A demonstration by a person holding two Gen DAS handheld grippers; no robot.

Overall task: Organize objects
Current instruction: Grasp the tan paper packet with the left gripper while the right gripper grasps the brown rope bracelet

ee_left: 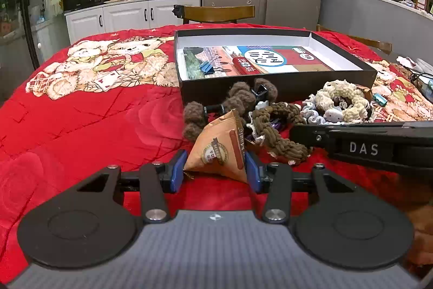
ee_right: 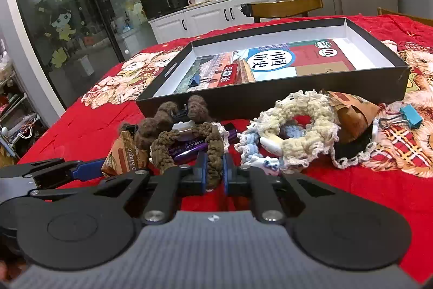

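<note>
Left gripper (ee_left: pixel 216 167) fingers pressing an orange snack packet (ee_left: pixel 220 149), right gripper (ee_right: pixel 215 169) fingers clamped on brown crocheted scrunchie (ee_right: pixel 213 153), black box (ee_right: pixel 270 96) beyond

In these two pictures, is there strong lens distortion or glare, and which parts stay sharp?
Left wrist view: fisheye bends the black box edges and cabinets; the orange packet between the left gripper pads is sharp. Right wrist view: same bending, lamp reflections on the glass door; the brown scrunchie is sharp.
</note>
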